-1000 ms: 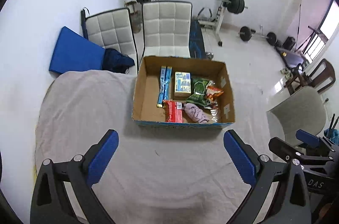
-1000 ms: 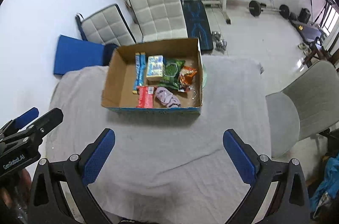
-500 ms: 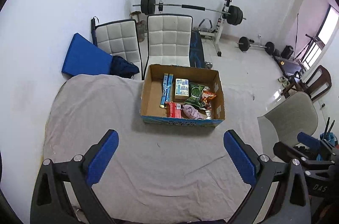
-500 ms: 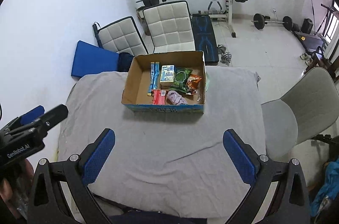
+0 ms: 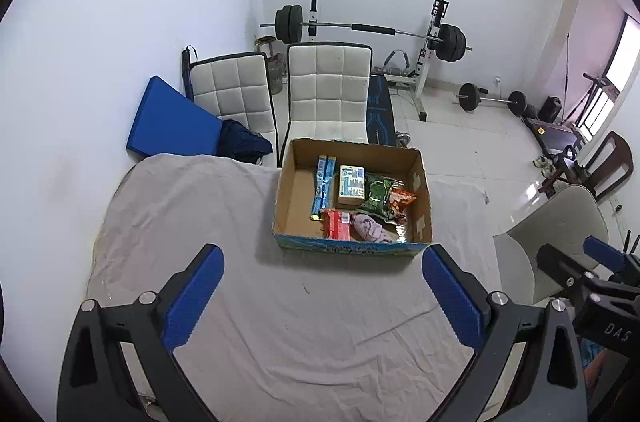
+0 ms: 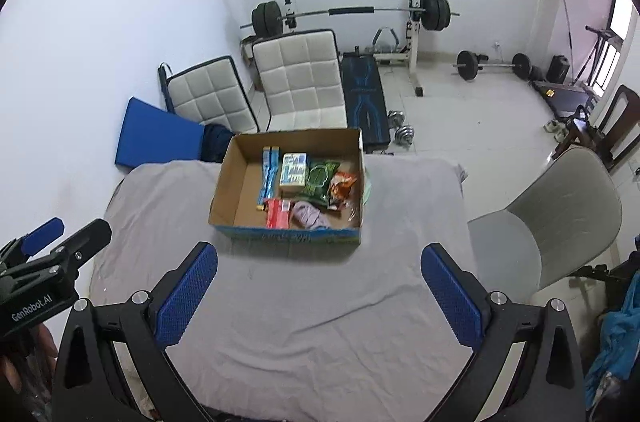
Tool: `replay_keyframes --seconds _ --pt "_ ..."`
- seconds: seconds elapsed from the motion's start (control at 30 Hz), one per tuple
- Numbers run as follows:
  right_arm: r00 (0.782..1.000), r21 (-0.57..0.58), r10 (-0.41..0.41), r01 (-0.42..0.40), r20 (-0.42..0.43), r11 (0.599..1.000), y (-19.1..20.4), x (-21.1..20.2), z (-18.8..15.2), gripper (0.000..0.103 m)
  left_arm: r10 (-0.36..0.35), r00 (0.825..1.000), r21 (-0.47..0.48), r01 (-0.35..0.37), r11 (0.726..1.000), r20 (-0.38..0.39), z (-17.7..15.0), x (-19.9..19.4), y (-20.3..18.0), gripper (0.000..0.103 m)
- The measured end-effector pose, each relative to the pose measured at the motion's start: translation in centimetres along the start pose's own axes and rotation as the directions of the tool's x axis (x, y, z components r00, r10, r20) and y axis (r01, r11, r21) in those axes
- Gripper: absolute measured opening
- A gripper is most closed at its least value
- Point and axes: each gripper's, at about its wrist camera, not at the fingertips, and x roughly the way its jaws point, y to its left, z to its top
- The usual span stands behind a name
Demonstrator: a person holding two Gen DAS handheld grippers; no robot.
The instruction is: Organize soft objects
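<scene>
A cardboard box (image 5: 292,190) (image 6: 240,178) stands at the far side of a table draped in grey cloth (image 5: 224,222) (image 6: 408,222). Inside lie a blue packet (image 5: 322,184), a pale box (image 5: 351,181), a green bag (image 5: 376,192), an orange bag (image 5: 402,200), a red packet (image 5: 335,222) and a pinkish soft cloth (image 5: 370,227) (image 6: 308,214). My left gripper (image 5: 322,296) hangs open well short of the box, nothing between its fingers. My right gripper (image 6: 318,296) is open too, held back above the near cloth. Each gripper shows at the edge of the other's view.
Two white padded chairs (image 5: 328,90) and a blue mat (image 5: 168,122) stand behind the table. A grey chair (image 6: 560,214) sits at the table's right side. A barbell rack (image 6: 416,18) and loose weights occupy the floor beyond.
Both grippers have pulled back and up from the box, so it looks smaller and more of the room shows. Both stay open. The box's contents lie unchanged.
</scene>
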Motion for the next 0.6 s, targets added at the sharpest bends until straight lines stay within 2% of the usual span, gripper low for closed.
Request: replay_keyframes --seconds 0.6 --pt "0.999 0.021 -0.028 0.027 0.02 0.999 -0.8 1.1 1.7 0.103 0.005 1.0 -0.007 -0.004 1.0 0.013 1.1 0.5 0.4 0.102"
